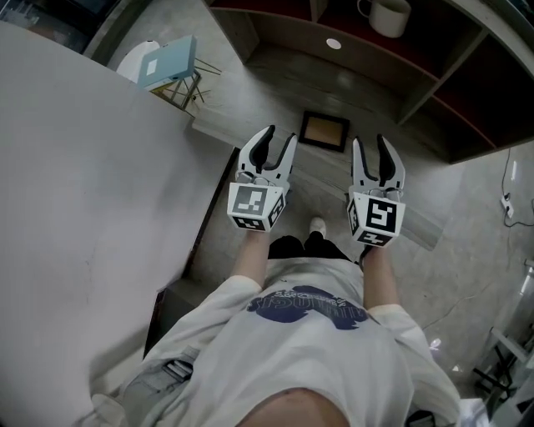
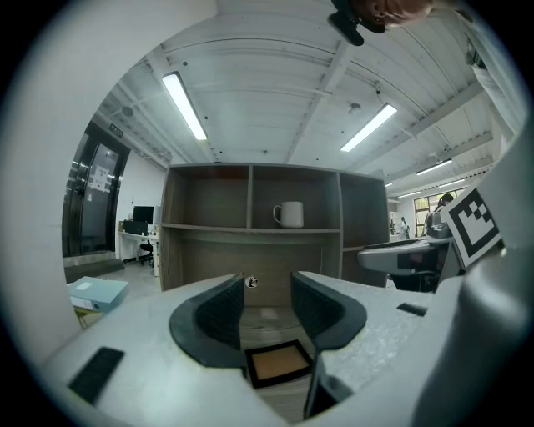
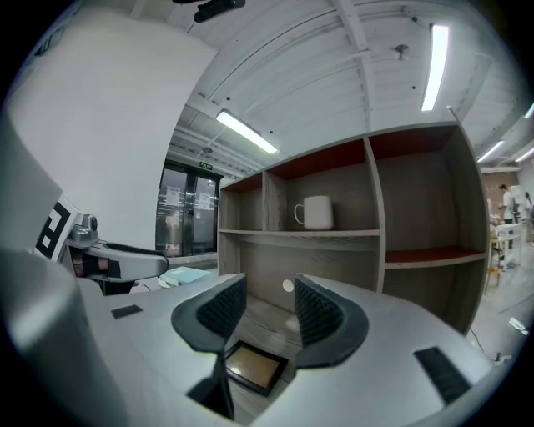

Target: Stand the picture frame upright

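Approach step, no contact yet. Picture frame (image 1: 324,130) lies flat, face up, on the bottom shelf (image 1: 275,75) of the wooden shelving unit, toward the front edge and about mid-width. A mug (image 1: 388,15) sits on the shelf above, well apart from it. Left gripper (image 1: 277,138) and right gripper (image 1: 369,142) are both held level in front of the frame, one at each side. Both have jaws spread wide with nothing between the pads. Next move, likely: lower to the frame, pinch an edge, tip it up and steady it so it doesn't slide or fall back.
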Demonstrator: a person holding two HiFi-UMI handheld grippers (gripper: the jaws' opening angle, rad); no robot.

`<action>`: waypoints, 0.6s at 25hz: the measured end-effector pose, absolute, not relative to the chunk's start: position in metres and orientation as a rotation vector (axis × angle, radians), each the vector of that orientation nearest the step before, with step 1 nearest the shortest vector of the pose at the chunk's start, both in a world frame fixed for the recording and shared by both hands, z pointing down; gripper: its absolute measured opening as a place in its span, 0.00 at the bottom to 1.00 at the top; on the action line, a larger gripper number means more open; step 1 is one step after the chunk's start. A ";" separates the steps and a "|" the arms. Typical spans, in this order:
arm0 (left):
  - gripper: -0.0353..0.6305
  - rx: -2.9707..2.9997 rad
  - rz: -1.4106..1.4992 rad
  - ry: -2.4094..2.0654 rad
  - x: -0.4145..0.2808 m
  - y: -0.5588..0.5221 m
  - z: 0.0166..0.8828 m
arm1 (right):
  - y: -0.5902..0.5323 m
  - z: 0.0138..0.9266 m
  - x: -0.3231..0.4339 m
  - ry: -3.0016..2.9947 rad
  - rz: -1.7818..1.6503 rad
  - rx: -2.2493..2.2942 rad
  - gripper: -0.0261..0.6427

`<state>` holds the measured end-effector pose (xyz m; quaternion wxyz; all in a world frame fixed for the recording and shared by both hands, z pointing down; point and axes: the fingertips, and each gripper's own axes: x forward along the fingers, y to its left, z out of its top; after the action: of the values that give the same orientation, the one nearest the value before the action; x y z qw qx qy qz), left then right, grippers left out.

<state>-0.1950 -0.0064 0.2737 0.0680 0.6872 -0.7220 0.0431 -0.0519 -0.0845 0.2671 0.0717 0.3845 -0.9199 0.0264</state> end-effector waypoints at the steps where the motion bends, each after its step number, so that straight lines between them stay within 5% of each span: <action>1: 0.29 2.059 0.141 -2.167 -0.194 -0.006 0.280 | -0.085 0.274 -0.051 -2.757 0.095 1.149 0.28; 15: 0.29 1.958 0.204 -2.041 -0.223 -0.019 0.359 | -0.101 0.354 -0.066 -2.604 0.266 1.139 0.29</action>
<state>-0.2228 -0.0187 0.3586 0.1523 0.6823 -0.7115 0.0711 -0.0664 -0.1009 0.3540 0.1432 0.3948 -0.9028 0.0923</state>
